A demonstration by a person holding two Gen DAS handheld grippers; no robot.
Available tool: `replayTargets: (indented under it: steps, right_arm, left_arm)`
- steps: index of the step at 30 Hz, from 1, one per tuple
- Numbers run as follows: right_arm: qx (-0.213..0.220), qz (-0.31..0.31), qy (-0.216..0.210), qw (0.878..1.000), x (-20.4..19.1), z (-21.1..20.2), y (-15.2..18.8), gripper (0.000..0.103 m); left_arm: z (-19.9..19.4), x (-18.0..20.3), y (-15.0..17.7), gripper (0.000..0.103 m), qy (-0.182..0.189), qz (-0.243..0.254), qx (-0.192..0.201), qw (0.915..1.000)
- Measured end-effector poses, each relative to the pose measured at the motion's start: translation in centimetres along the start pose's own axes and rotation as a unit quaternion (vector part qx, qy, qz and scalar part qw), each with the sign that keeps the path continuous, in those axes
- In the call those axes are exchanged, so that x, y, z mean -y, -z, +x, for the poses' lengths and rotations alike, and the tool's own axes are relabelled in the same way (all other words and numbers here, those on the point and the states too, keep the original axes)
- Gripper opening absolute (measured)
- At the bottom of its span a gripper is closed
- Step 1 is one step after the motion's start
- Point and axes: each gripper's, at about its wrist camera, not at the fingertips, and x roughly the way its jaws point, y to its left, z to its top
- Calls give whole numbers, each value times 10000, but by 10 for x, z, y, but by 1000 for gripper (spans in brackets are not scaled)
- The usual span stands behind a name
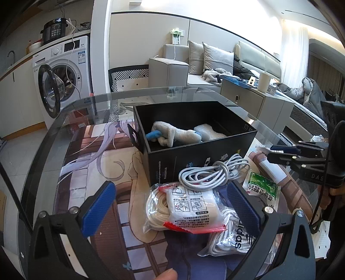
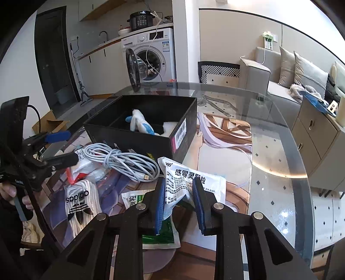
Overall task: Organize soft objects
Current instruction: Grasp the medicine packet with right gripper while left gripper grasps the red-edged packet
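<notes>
Left wrist view: left gripper [image 1: 170, 206] open, blue pads wide apart, hovering over a bagged white rope coil [image 1: 183, 210] and an adidas-print bag [image 1: 232, 237]. White cable bundle [image 1: 212, 172] lies just in front of the black box [image 1: 194, 137]; plush toy [image 1: 172, 135] and a white foam piece [image 1: 210, 132] lie inside the box. Green packet [image 1: 262, 186] flat on the surface at right. Right gripper [image 1: 280, 154] seen side-on at the right edge, fingers close together; what it grips is not clear from here. Only this view shows the bed [image 1: 306, 101] with a grey jacket.

Right wrist view: right gripper [image 2: 179, 200] closed on a white medicine sachet [image 2: 189, 183], its corner pinched between the blue pads, tilted up above the green packet [image 2: 159, 228]. Left gripper [image 2: 61, 147] visible at left, jaws apart. Only this view shows the dark doorway [image 2: 54, 53] and a cardboard piece [image 2: 50, 123] on the floor.

Surface: round glass top [image 2: 269, 120] over an anime-print mat [image 2: 226, 133]. Room: washing machine [image 2: 151, 56] with door open, cooker [image 2: 141, 19] on top, grey sofa [image 2: 280, 71], beige cabinet [image 2: 312, 133].
</notes>
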Motion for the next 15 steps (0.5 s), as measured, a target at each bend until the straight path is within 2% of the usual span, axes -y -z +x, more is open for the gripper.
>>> replayTargets:
  steps: [5, 9, 15]
  right_arm:
    - [39, -17, -4, 10000, -2, -3, -1, 25]
    - [29, -21, -27, 10000, -2, -4, -1, 25]
    - [39, -43, -75, 10000, -3, -5, -2, 25]
  left_arm:
    - [5, 5, 2, 103, 68, 72, -120, 9999]
    - [14, 10, 7, 103, -87, 178, -278, 9994]
    - [21, 9, 11, 103, -55, 205, -433, 9988]
